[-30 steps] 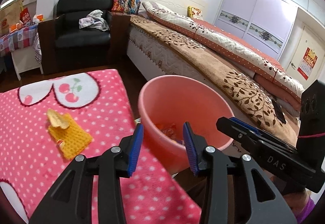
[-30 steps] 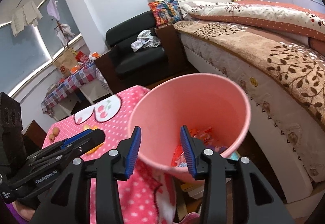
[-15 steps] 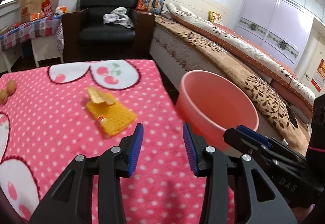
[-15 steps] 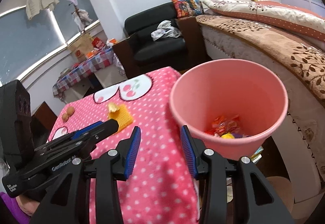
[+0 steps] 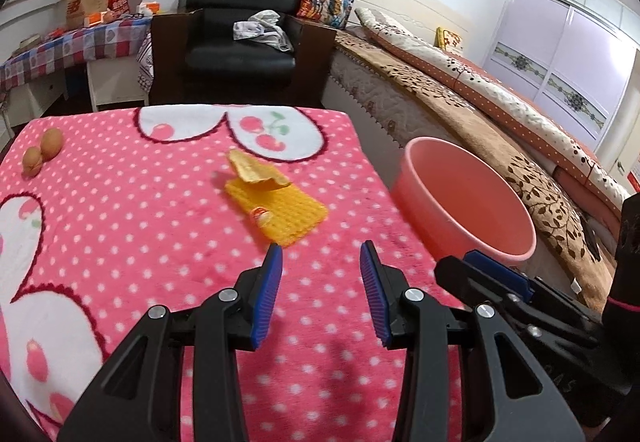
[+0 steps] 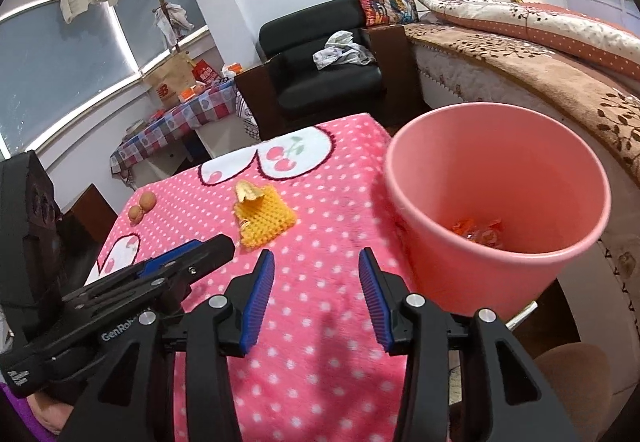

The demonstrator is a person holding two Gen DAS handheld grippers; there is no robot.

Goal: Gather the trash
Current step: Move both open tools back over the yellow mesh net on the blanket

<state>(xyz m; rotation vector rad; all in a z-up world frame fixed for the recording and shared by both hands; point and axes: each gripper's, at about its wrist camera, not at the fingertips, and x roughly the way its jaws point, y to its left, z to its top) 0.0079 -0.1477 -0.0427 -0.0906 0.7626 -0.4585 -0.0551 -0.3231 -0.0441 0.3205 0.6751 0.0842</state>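
Reading "GenRo…", the left hand-held gripper [image 6: 168, 274] carries partial lettering. Both it and the right hand-held gripper [image 6: 316, 290] stay spread and empty. Since a second ago, they have swung from the pink bin [image 6: 500, 209] toward the desk [image 5: 120, 222].

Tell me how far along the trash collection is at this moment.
Partly done. The pink bin beside the table already holds orange wrappers. Nothing is in hand: the left gripper and right gripper are both open and empty above the pink blanket. Left: a yellow peel-like scrap and a small wrapper on the yellow mat, and two brown round items.
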